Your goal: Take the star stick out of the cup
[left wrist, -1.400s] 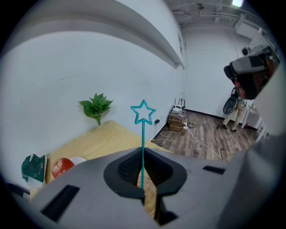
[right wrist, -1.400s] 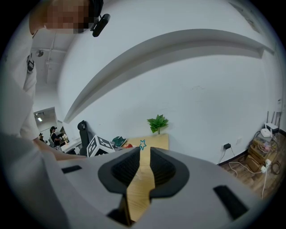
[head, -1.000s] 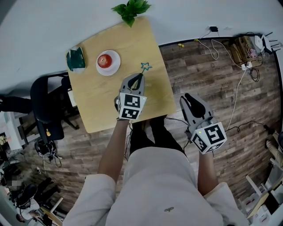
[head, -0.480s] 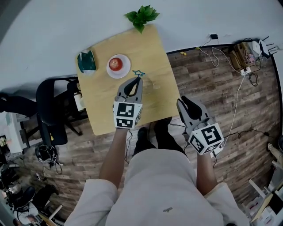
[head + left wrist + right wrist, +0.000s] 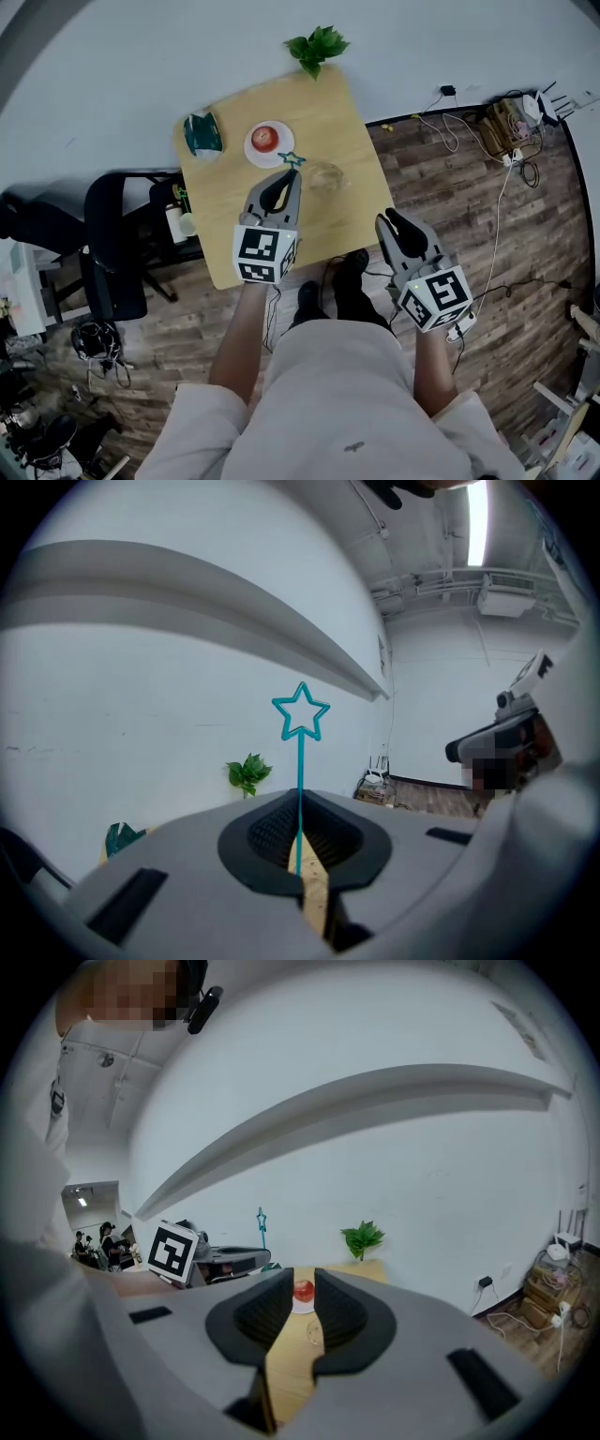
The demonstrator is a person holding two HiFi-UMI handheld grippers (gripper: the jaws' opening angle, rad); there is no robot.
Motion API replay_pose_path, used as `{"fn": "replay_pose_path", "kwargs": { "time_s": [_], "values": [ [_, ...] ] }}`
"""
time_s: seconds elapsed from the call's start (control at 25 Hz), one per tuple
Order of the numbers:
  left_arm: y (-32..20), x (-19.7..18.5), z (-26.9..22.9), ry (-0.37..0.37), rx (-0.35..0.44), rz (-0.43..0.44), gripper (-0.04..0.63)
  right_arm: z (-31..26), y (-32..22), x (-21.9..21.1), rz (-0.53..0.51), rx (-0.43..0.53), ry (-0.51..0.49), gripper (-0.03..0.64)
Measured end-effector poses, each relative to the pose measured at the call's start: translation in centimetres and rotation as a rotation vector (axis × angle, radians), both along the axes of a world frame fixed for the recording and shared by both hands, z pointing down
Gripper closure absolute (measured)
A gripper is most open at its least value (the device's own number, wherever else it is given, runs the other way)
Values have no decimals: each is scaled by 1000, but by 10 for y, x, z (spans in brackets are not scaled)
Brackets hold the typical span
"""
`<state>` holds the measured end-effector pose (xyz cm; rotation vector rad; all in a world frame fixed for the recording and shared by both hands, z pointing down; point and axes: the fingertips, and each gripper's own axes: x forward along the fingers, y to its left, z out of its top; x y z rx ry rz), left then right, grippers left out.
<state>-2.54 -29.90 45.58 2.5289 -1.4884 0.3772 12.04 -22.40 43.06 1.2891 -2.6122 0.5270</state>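
A person stands at the near edge of a small wooden worktop (image 5: 216, 206), holding a pair of tongs in each hand. The left tongs (image 5: 292, 172) are raised over the middle of the worktop, and their jaws are pressed together on the thin shaft of the teal star stick (image 5: 292, 159). The stick stands upright from between the pads, with its outlined star on top against the white wall. It is out of the clear cup (image 5: 323, 176), which stands on the worktop just to the right of the left tongs' tips. On the far side of the tongs, a white plate (image 5: 265, 142) carries a red apple (image 5: 265, 137). A dark green object (image 5: 202, 133) lies to the plate's left. A leafy green plant (image 5: 317, 45) sits at the far edge, next to the wall. The right tongs (image 5: 394, 218) are held off the worktop's right edge, over the wood plank floor (image 5: 469, 216). Their jaws are slightly apart with nothing between them. A black chair (image 5: 103, 234) stands to the left of the worktop.
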Motion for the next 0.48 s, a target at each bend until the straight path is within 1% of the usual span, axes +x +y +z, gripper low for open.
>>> {"fn": "replay_pose_path", "kwargs": {
  "time_s": [0.48],
  "values": [
    [81,-46,-24,34,12,31,584,-24,64,-49,26,56,6,560]
  ]
}}
